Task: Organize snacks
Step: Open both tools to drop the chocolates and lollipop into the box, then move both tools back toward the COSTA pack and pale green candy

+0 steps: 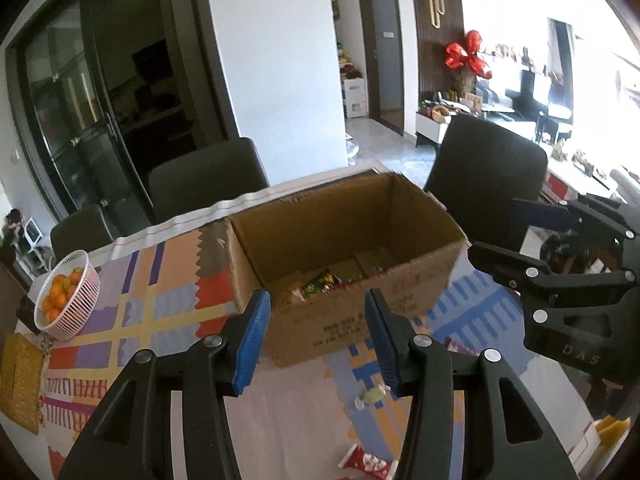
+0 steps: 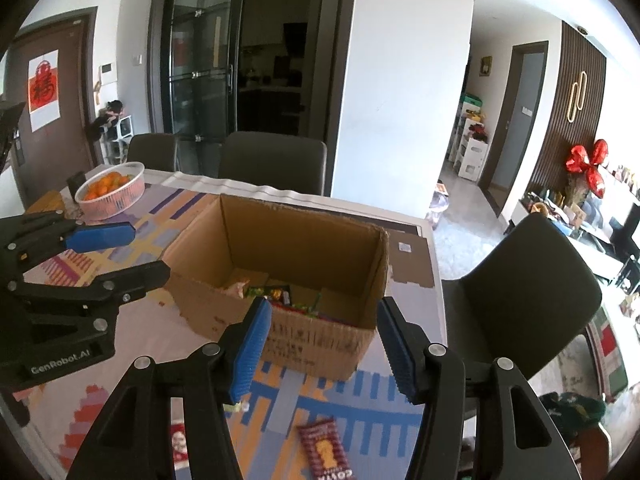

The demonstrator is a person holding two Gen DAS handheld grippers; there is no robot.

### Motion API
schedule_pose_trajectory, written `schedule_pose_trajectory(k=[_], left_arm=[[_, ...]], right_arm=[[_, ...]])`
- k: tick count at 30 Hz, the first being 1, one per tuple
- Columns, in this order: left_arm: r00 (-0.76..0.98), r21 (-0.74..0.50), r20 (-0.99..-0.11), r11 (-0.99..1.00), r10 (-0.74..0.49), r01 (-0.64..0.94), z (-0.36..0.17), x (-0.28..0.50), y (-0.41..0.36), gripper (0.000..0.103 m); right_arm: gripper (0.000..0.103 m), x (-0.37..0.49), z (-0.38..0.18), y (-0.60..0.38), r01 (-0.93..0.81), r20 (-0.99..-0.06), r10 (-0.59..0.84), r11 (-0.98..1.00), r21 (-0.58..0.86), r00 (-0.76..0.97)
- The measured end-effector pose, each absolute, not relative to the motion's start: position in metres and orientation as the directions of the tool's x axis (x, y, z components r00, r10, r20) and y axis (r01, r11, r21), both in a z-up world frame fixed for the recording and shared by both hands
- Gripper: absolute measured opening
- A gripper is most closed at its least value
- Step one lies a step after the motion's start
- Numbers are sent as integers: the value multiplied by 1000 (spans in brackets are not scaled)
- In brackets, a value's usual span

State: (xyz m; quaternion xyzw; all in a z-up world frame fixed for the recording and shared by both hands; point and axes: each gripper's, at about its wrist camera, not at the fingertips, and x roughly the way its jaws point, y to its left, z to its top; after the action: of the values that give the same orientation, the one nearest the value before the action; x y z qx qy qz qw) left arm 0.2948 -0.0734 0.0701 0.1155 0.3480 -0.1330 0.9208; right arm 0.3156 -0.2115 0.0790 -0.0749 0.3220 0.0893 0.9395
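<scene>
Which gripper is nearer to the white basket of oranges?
Left. The left gripper hangs just in front of the basket of oranges, at the box's left. The right gripper is beyond the cardboard box, at its right.

Brown cardboard box [image 1: 344, 320] on multicoloured patchwork-patterned tablecloth [image 1: 160, 312]

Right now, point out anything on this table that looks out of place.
A few snacks lie loose on the tablecloth, outside the cardboard box that holds the others: a maroon packet, a small wrapped candy and a red packet. Nothing looks spilled or damaged.
</scene>
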Motion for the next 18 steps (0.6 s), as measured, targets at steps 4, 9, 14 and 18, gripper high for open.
schedule_pose_trajectory(k=[4,9,14,18], left_arm=[[697,127,-696,925,-173,357,57,285,-82,49],[657,129,-733,912,-177,390,33,277,-90,49],[601,119,-780,902,-174,415,5,273,-96,49],[557,116,-814,894,-164,434,-17,272,-100,49]], right_arm=[[56,302,71,-214,-224,-635,118,970,-89,763],[56,291,49,-220,-240,-678,123,967,-81,725],[56,289,22,-226,-236,-734,122,970,-54,669],[56,287,-4,-230,-231,-778,114,972,-41,618]])
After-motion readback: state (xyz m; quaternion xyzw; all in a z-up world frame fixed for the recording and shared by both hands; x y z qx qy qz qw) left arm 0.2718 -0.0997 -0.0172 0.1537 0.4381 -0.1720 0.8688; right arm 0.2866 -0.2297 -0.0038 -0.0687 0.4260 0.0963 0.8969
